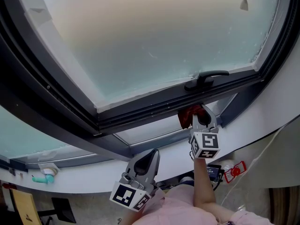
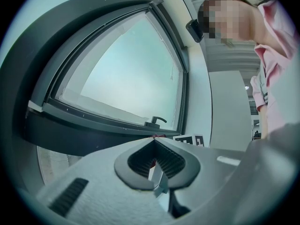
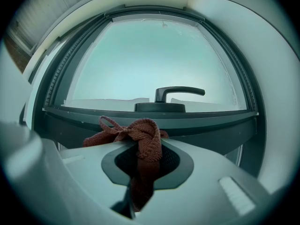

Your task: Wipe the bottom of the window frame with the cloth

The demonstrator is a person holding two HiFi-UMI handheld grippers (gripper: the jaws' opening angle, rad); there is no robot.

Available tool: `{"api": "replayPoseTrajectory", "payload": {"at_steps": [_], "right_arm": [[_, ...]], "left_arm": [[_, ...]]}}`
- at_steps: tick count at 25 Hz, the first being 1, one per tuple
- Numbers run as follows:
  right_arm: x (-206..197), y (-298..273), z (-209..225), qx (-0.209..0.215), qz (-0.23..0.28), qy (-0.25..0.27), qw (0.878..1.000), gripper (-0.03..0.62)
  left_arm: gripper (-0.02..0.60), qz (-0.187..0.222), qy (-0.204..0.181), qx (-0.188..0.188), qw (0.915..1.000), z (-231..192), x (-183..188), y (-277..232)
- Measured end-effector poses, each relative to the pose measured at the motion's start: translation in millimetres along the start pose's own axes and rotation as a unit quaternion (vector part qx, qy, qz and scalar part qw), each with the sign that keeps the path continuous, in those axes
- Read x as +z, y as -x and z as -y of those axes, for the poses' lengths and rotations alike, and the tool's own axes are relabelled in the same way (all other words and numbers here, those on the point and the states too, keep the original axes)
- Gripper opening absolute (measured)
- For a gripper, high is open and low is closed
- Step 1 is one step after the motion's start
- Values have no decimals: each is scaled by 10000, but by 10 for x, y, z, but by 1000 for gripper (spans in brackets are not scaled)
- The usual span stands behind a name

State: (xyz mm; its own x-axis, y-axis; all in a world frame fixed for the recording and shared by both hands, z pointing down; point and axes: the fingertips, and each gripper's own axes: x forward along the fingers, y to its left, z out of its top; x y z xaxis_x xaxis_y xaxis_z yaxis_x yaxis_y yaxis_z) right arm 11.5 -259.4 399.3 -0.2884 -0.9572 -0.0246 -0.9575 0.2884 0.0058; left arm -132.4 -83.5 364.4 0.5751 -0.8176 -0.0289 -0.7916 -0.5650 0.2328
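pink sleeve (image 1: 187,205) below, cloth (image 1: 188,114) up at the frame

pink fabric of the person's sleeve fills the bottom of the head view, and both grippers reach up from it toward a tilted window. the left gripper (image 1: 150,154) sits lower and nearer, held in front of the white ledge (image 1: 93,177) under the window. its jaws are pressed together at the tips with nothing between them, as the left gripper view (image 2: 154,142) shows.

the right gripper (image 1: 200,117) is raised higher, just under the dark window frame (image 1: 140,111). its jaws pinch a reddish-brown woven cloth, which bunches out over the top of the jaws in the right gripper view (image 3: 140,146), with one loop trailing to the left (image 3: 140,134). the cloth sits right at the frame's bottom rail (image 3: 211,121), below and slightly left of the black window handle (image 1: 206,78). whether it actually touches the rail cannot be told.

frosted glass (image 1: 154,36) fills the frame above. a small teal object (image 1: 44,178) lies on the ledge, far to the left.
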Motion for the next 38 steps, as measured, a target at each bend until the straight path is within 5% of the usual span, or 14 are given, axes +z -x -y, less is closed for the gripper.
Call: {"api": "replayPoseTrajectory", "payload": {"at_steps": [38], "right_arm": [[-2, -6, 430, -652, -76, -142, 9977, 57]], "left_arm": [[2, 141, 74, 3, 9999, -123, 47, -54]]}}
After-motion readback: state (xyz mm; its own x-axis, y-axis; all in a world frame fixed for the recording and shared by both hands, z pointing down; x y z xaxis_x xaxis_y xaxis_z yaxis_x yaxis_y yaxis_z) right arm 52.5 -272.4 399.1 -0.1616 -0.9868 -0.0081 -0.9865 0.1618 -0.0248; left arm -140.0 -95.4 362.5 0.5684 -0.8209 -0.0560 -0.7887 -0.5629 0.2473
